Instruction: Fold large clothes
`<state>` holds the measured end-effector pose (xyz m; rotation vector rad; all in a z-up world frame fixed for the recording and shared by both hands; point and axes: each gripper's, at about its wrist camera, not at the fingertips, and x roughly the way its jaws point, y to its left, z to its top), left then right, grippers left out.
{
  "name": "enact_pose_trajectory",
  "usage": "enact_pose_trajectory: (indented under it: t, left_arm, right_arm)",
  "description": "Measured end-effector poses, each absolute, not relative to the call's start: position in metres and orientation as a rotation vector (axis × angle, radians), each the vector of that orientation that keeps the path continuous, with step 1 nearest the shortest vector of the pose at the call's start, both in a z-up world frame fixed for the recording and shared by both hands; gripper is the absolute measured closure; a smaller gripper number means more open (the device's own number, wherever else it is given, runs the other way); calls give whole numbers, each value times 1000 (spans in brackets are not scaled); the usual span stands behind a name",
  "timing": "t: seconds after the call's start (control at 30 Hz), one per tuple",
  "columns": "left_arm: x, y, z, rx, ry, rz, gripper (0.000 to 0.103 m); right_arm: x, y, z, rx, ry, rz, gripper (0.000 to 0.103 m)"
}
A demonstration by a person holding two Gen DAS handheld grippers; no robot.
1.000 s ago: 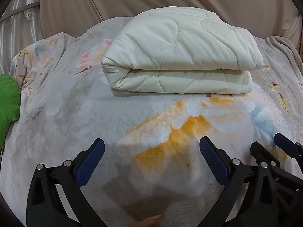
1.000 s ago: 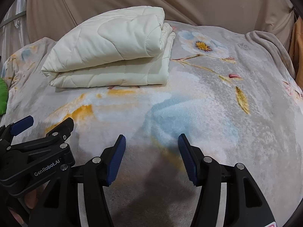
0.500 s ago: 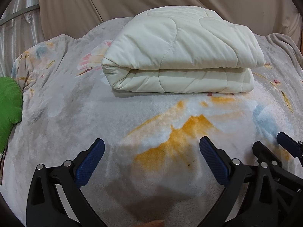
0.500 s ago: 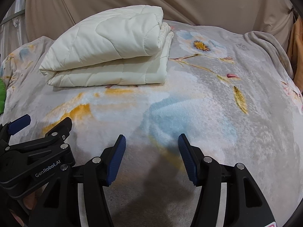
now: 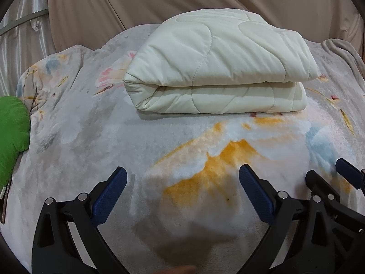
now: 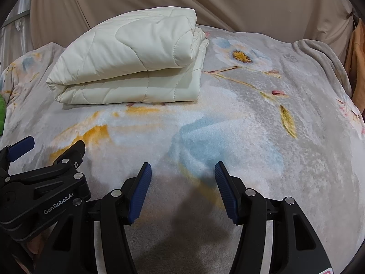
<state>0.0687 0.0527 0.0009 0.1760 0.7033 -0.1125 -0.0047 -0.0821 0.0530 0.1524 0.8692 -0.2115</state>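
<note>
A cream quilted cover (image 5: 219,66) lies folded into a thick rectangle on a grey flowered blanket (image 5: 91,141), far ahead of both grippers. In the right wrist view the same folded cover (image 6: 132,61) sits at the upper left. My left gripper (image 5: 182,178) hangs open over the blanket's orange flower print, with nothing between its blue pads. My right gripper (image 6: 182,173) is open too, above a blue patch of the print, and holds nothing. The two grippers sit side by side, each showing in the other's view.
The flowered blanket (image 6: 273,114) covers the whole bed. A green cushion (image 5: 11,134) lies at the left edge. Beige curtains (image 5: 182,0) hang behind the bed, and an orange cloth (image 6: 355,52) hangs at the far right.
</note>
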Motion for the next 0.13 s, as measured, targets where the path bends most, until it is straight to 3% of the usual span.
enact_pose_trajectory:
  t: [0.13]
  left_arm:
    - [68,53,1,178,704,-114,8]
  right_arm:
    - [-5,-81,53,150,868,-218,46]
